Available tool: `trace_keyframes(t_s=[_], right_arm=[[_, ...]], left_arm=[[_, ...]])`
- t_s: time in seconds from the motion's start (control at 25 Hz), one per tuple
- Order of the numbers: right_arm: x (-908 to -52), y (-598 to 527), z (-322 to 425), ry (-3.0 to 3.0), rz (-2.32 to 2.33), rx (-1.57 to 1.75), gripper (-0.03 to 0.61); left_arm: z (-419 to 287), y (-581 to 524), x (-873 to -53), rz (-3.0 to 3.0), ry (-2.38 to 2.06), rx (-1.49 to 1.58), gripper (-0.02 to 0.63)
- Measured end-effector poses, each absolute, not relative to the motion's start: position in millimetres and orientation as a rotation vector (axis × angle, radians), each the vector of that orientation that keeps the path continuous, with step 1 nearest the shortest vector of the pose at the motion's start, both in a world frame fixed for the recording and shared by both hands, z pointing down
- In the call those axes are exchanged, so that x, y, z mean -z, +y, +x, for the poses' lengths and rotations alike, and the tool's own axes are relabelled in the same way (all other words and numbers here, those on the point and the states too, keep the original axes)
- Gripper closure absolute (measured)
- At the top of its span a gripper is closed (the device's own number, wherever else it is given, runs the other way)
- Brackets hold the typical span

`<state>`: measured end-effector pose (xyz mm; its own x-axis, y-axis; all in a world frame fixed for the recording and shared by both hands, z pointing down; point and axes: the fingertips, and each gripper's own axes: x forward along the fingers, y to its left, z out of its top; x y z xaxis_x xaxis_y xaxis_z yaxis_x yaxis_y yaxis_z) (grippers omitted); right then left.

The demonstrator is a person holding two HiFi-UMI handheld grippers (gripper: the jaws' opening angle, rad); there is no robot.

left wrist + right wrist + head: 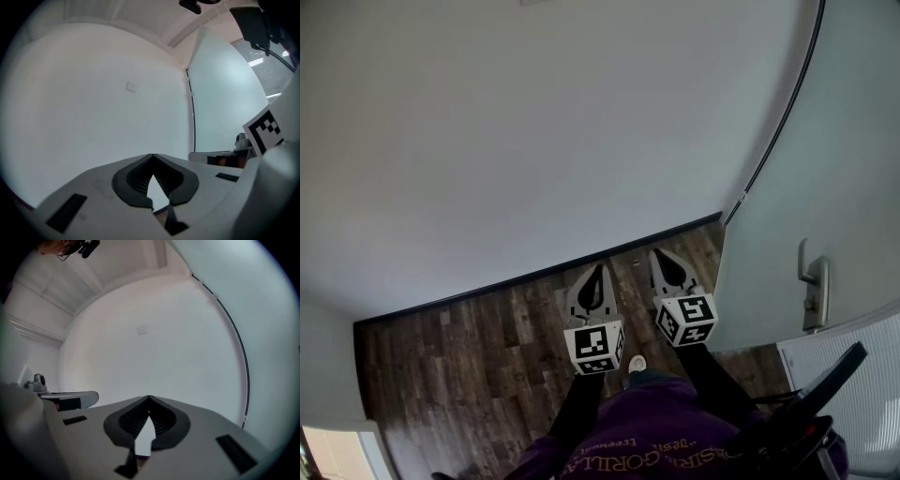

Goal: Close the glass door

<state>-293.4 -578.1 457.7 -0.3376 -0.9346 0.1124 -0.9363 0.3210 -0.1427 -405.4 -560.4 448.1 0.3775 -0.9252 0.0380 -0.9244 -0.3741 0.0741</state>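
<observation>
Most of the head view is filled by a white wall. At its right stands the glass door, a pale frosted panel; its dark edge strip runs down to the wooden floor, close to the foot of the wall. Over the dark planks the person holds both tools side by side, pointing at the wall. The left gripper has its jaws pressed together with nothing between them, and so has the right gripper, which is near the lower corner of the door but apart from it. A grey handle sits on the door, lower right. A light shoe shows between the arms.
</observation>
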Motion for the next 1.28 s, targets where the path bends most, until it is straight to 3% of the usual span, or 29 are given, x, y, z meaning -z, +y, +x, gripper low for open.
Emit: trace_keyframes(t_s=[1.28], right_arm=[[-447.6, -623.6, -56.9, -1.741, 2.660, -0.321, 0.588]], left_arm=[[-124.6, -685.9, -437.2, 2.981, -0.584, -0.073, 0.614]])
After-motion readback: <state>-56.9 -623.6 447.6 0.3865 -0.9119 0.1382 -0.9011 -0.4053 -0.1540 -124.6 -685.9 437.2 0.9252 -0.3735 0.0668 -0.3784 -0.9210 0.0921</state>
